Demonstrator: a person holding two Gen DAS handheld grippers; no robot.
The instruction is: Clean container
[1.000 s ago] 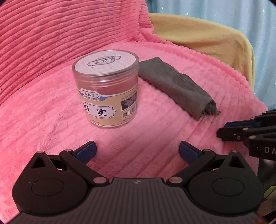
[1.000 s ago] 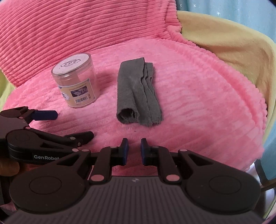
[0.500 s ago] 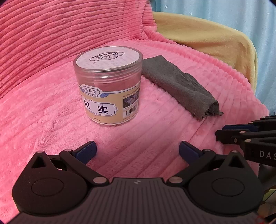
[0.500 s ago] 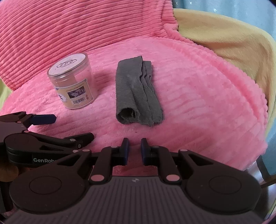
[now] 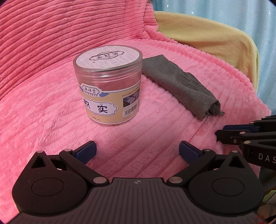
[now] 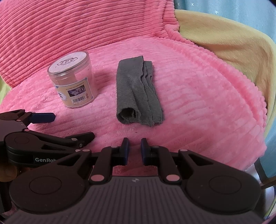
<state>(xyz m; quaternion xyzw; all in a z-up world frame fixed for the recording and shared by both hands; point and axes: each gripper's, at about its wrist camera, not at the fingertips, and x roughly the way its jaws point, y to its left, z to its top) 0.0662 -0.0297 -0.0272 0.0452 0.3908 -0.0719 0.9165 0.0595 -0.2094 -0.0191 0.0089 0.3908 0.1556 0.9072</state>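
A clear plastic jar with a white lid and a beige label stands upright on a pink ribbed blanket. My left gripper is open and empty, a short way in front of the jar and apart from it. A folded grey cloth lies to the right of the jar, straight ahead of my right gripper. That gripper's pads stand almost together with only a narrow gap and nothing between them. The left gripper shows at the left edge of the right wrist view, and the right gripper at the right edge of the left wrist view.
The pink blanket rises into a backrest behind the jar. A yellow blanket drapes over the seat's right side, with a light blue curtain beyond it. The seat's front right edge drops off.
My left gripper has come closer to the jar, which now looks larger in its view. The right gripper has barely shifted. Neither gripper's jaws changed.
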